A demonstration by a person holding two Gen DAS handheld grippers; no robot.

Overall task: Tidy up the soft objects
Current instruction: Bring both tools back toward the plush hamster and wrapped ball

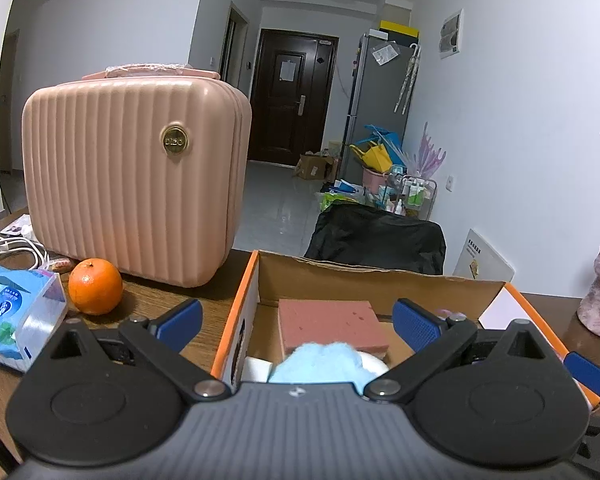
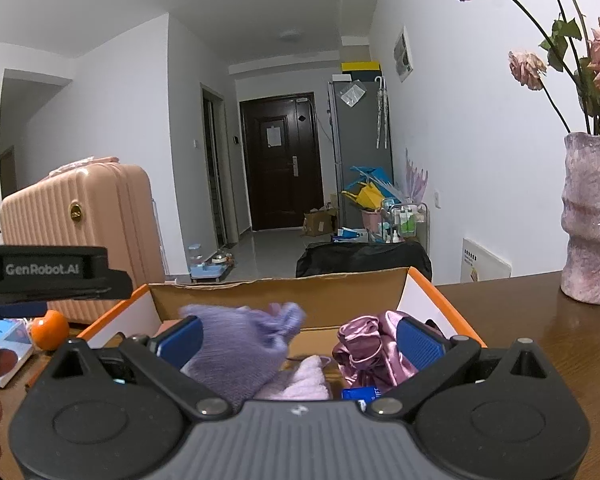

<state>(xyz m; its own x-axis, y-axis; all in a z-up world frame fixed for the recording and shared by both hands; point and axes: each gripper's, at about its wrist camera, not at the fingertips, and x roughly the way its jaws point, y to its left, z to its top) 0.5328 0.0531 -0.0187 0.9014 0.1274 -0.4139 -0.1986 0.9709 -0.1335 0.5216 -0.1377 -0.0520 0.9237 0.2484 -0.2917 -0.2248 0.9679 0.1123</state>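
Between the wide-apart jaws of the left gripper (image 1: 296, 326), a fluffy light-blue soft ball (image 1: 320, 362) is lying loose inside the orange-edged cardboard box (image 1: 236, 316), probably already dropped. Just beyond it, a reddish-brown sponge block (image 1: 328, 322) is resting. Between the right gripper's (image 2: 298, 340) equally spread jaws, a knitted lilac pouch (image 2: 236, 344) is sitting free.
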